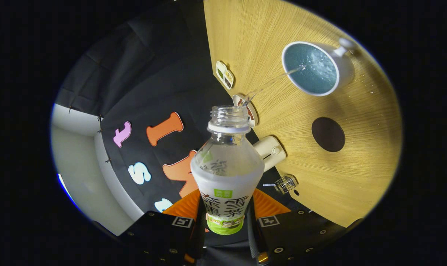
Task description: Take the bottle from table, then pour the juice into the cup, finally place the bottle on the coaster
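Gripper view. We saw the fingers [227,221] clamped on the lower body of the bottle [227,173], one finger on each side of its label. The bottle was uncapped and tilted, its open mouth directed toward the cup [315,68]. A thin clear stream [273,80] ran from the mouth across to the cup's rim, and the liquid inside the cup appeared disturbed where the stream landed. The white cup stood on the wooden tabletop [356,166], well beyond the fingers. We noted a dark round coaster [328,134] lying bare on the tabletop, near the cup and between it and the fingers. Small items sat along the tabletop's edge; we could not identify them. Droplets speckled the wood beside the cup.
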{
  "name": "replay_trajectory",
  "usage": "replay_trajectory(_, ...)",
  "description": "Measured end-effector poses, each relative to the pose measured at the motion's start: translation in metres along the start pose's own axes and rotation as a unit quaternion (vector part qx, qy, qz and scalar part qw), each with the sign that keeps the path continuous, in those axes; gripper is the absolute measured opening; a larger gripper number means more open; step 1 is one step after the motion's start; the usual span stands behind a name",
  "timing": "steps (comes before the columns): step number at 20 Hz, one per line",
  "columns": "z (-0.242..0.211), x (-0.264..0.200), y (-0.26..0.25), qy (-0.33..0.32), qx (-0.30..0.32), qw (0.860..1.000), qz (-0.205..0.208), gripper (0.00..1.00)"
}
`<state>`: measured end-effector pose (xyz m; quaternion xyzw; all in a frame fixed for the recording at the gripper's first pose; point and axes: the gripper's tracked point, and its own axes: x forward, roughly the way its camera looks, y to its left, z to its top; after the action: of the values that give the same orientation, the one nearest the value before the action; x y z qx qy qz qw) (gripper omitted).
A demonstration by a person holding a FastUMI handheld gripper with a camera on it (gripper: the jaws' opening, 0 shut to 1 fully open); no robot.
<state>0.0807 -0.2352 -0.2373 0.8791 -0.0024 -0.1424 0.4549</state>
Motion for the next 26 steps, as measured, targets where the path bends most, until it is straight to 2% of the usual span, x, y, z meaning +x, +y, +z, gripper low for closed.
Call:
replay_trajectory(10, 0.006, -0.003, 0.009, -0.006, 0.029, 0.999, 0.012, 0.49)
replay_trajectory(18, 0.013, -0.006, 0.011, -0.017, 0.025, 0.999, 0.022, 0.49)
replay_trajectory(22, 0.010, 0.000, -0.001, -0.018, -0.050, 0.999, 0.000, 0.49)
replay_trajectory(26, 0.012, -0.003, -0.008, -0.023, -0.165, 0.986, -0.023, 0.49)
